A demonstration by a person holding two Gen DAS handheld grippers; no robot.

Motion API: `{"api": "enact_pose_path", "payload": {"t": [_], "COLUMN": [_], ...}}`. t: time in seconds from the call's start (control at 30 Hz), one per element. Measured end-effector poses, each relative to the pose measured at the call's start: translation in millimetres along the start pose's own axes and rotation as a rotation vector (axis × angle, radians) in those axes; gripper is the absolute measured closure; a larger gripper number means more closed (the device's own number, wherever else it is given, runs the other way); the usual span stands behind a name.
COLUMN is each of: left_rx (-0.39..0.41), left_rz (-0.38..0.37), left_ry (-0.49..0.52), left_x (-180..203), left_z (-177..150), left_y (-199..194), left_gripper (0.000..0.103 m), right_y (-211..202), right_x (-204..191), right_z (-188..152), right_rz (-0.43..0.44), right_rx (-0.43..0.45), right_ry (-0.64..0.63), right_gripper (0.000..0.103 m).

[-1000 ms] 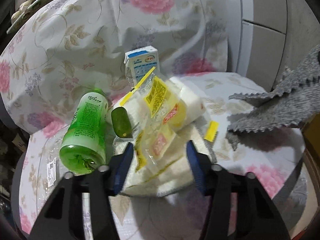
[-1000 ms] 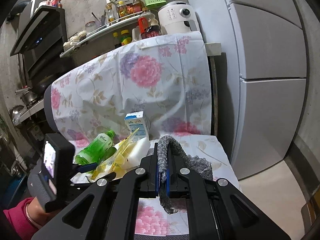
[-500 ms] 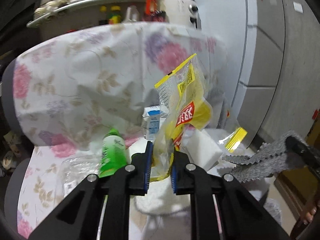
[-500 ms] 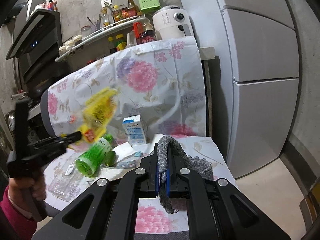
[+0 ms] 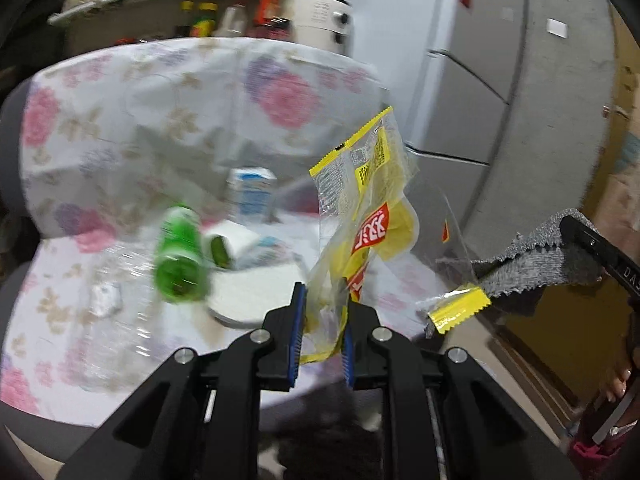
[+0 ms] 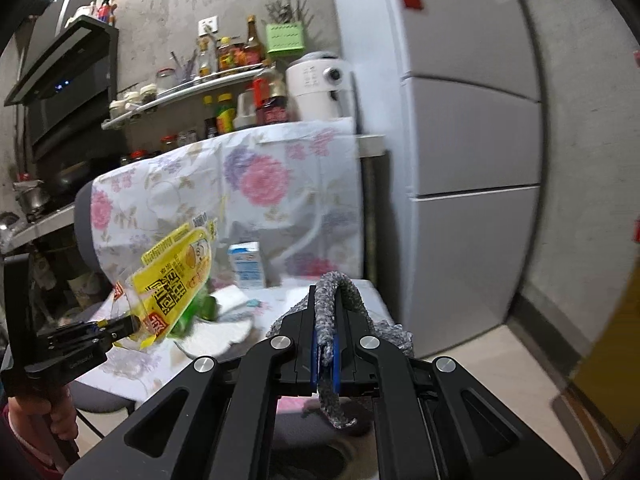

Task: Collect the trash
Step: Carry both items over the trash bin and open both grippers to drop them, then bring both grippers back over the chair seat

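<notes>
My left gripper [image 5: 320, 320] is shut on a yellow and clear plastic wrapper [image 5: 368, 220] and holds it up above the chair seat; the wrapper also shows in the right wrist view [image 6: 176, 276], held by the left gripper [image 6: 132, 326]. My right gripper [image 6: 326, 344] is shut on the edge of a grey felt bag [image 6: 334, 300], which also shows at the right of the left wrist view [image 5: 552, 260]. On the flowered chair seat [image 5: 60, 300] lie a green bottle [image 5: 180, 260], a blue and white milk carton [image 5: 250, 194] and white tissue [image 5: 256, 292].
The chair's flowered backrest [image 6: 256, 176] stands behind the trash. A clear plastic tray [image 5: 104, 320] lies at the seat's left. A white fridge [image 6: 460, 140] is to the right. A shelf with bottles [image 6: 224, 80] is behind the chair.
My left gripper shut on the wrapper and lifted it off the pile, then carried it back and toward the grey bag. My right gripper kept its hold on the bag.
</notes>
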State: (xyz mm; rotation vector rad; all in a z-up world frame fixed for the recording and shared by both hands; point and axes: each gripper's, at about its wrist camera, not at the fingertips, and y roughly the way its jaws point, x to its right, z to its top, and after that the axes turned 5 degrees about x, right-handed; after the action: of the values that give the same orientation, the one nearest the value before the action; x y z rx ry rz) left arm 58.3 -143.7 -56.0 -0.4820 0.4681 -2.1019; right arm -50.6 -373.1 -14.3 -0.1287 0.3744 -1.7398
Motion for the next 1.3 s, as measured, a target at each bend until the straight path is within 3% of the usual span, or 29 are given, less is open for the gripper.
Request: {"api": "enact_pose_path", "payload": {"t": [0.2, 0.33, 0.57, 0.7, 0.87, 1.07, 1.2, 1.3], "left_rx": [-0.132, -0.225, -0.41, -0.52, -0.553, -0.58, -0.578, -0.553], "left_rz": [-0.201, -0.287, -0.399, -0.415, -0.402, -0.435, -0.431, -0.444], "left_ry": [0.084, 0.152, 0.264, 0.305, 0.337, 0.328, 0.328, 0.32], "left_x": [66.6, 105.2, 152.0, 164.8, 171.5, 181.4, 187.5, 186.4], "left_z": [-32.5, -56.7, -99.0, -119.7, -128.1, -132.2, -131.5, -126.1], "left_y": [15.2, 27.8, 63.8, 89.1, 103.6, 122.4, 124.8, 119.2], "left_gripper": [0.088, 0.088, 0.087, 0.087, 0.074, 0.073, 0.059, 0.054], "right_y": [-57.8, -76.5, -73.3, -63.9, -49.2, -33.0, -21.0, -20.1], "right_x": [37.1, 64.4, 104.0, 125.0, 143.2, 161.2, 169.0, 167.7], "right_z": [-18.0, -34.6, -76.5, -105.2, -132.8, -152.7, -165.7, -165.6], "right_rz": [-0.161, -0.242, -0.331, -0.359, -0.367, -0.37, -0.348, -0.355], "right_rx": [-0.006, -0.024, -0.098, -0.168, -0.244, -0.304, -0.365, -0.371], "right_ry": [0.008, 0.043, 0.117, 0.165, 0.23, 0.282, 0.326, 0.319], "right_gripper": [0.097, 0.097, 0.097, 0.097, 0.093, 0.092, 0.061, 0.058]}}
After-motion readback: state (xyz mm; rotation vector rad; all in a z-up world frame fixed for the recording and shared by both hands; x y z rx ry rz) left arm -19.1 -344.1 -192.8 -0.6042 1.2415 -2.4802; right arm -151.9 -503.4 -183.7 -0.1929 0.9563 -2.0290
